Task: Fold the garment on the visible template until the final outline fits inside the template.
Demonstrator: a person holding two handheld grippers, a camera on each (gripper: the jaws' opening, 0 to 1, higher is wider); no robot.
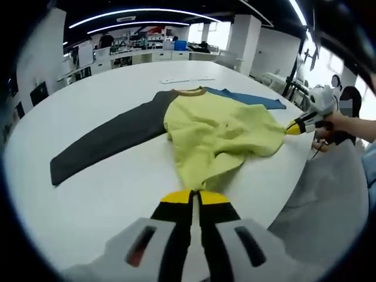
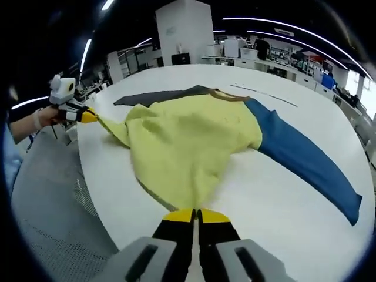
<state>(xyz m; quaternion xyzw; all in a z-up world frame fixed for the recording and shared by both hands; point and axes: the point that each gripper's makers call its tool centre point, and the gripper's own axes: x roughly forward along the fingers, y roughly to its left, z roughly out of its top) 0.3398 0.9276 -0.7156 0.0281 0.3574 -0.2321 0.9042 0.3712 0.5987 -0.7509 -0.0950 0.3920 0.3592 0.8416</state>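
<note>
Both hand-held grippers (image 1: 195, 197) (image 2: 196, 215) pinch the garment's (image 1: 217, 132) hem; the right gripper view reveals the full blue sleeve (image 2: 305, 158).

One garment (image 1: 220, 132) on the white table (image 1: 106, 194), just ahead of the left gripper (image 1: 195, 197): a yellow body, and count two sleeves, one dark grey sleeve (image 1: 108, 138) out to that gripper's left, one blue sleeve (image 1: 249, 97) beyond it to the right. One brown collar (image 1: 188, 91) at the far end. Two grippers, each with two yellow-tipped jaws; the right gripper (image 2: 195, 215) pinches the yellow hem too. One table.
</note>
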